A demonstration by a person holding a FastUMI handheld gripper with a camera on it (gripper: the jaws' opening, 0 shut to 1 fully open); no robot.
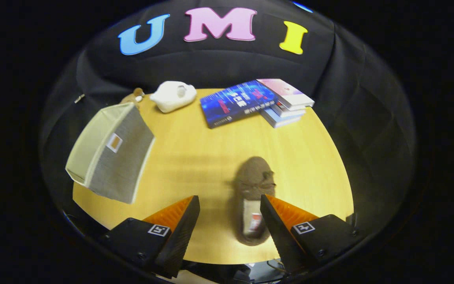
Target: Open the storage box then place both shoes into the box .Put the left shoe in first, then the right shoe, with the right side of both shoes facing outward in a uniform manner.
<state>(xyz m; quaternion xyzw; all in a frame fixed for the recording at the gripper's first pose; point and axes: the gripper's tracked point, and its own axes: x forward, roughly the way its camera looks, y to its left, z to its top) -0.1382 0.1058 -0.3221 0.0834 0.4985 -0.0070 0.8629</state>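
Gripper: my gripper (230, 203) hangs above the table (195, 157), spread wide, gripping nothing.
Fingers: the right finger (278, 225) overlaps the shoe's right edge; I cannot tell if it touches.
Shoe: 1 brown slipper (253, 197) lies between my fingers, toe pointing far.
Storage box: the grey fabric box (110, 152) sits far left, closed.
Far edge: books (250, 103), a white plush toy (173, 96).
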